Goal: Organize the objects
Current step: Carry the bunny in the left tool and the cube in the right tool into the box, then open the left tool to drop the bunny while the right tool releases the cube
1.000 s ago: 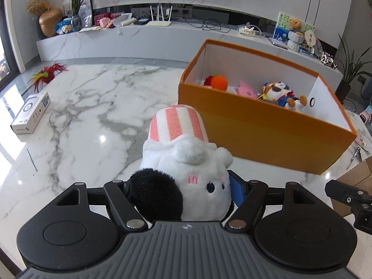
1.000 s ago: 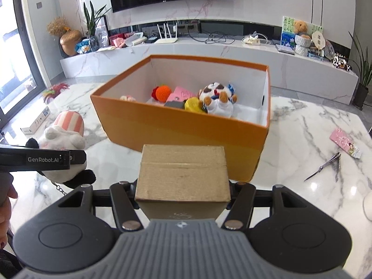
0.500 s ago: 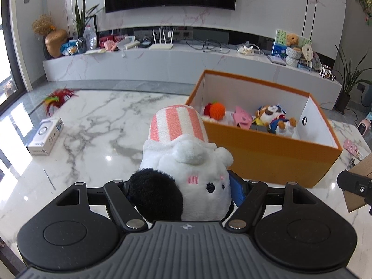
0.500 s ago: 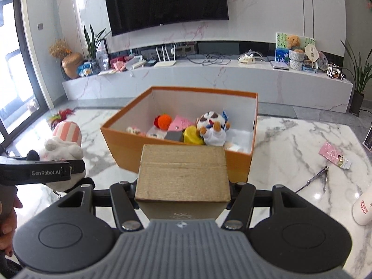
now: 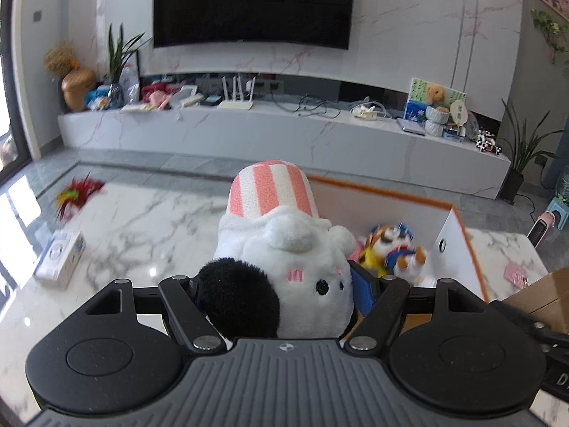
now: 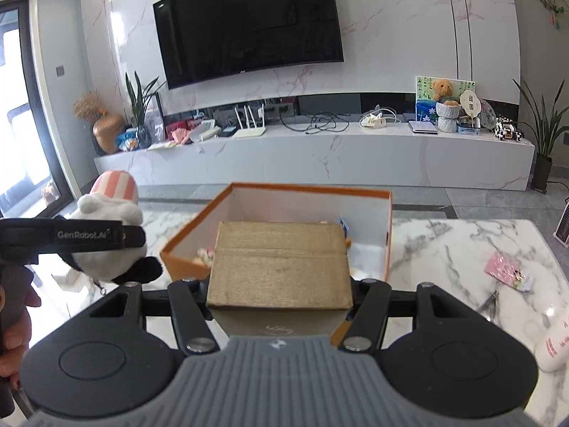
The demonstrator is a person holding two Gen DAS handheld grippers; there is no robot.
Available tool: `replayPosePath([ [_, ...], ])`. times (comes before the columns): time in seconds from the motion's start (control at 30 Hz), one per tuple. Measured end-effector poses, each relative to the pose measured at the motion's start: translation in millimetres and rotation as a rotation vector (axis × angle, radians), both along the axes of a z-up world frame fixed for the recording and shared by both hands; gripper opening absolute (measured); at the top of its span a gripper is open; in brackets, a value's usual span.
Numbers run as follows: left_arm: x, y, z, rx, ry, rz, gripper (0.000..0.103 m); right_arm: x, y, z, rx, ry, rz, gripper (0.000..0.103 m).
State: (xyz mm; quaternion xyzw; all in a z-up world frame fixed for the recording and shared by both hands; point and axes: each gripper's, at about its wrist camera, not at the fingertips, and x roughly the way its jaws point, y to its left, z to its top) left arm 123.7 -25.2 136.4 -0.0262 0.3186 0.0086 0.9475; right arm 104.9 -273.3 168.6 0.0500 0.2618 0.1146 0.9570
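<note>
My left gripper [image 5: 281, 284] is shut on a white plush toy [image 5: 284, 249] with a black ear and a pink-striped hat, held above the marble table. Past it stands the orange storage box [image 5: 473, 259], open at the top, with several small toys [image 5: 391, 245] inside. My right gripper [image 6: 279, 291] is shut on a brown cardboard box [image 6: 279, 263], raised over the near wall of the orange box [image 6: 388, 235]. In the right wrist view the plush [image 6: 106, 213] hangs at the left, level with the cardboard box. The cardboard box [image 5: 540, 295] shows at the right edge of the left wrist view.
On the marble table lie a small white carton [image 5: 58, 259], a red feather toy [image 5: 76, 192], a pink card [image 6: 505, 270], metal scissors [image 6: 489, 302] and a white bottle [image 6: 554, 341]. A hand [image 6: 14, 320] grips the left handle. A cluttered TV bench runs behind.
Both grippers have risen with their loads and tilted upward. The orange box has dropped lower in both views, and more of the wall and television shows.
</note>
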Motion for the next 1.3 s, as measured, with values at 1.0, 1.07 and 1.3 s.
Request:
replayPosePath([
  [1.0,165.1,-26.9,-82.1,-0.022,0.153,-0.065,0.085,154.7,19.3,-79.6,0.042,0.162,-0.07,0.061],
  [1.07,166.7,-29.2,-85.8,-0.018,0.162,-0.068,0.084,156.5,19.7,-83.6,0.039,0.172,-0.073,0.061],
  [1.3,169.8,-33.8,-93.8,-0.012,0.181,-0.07,0.085,164.6,21.9,-92.9,0.015,0.201,-0.068,0.061],
])
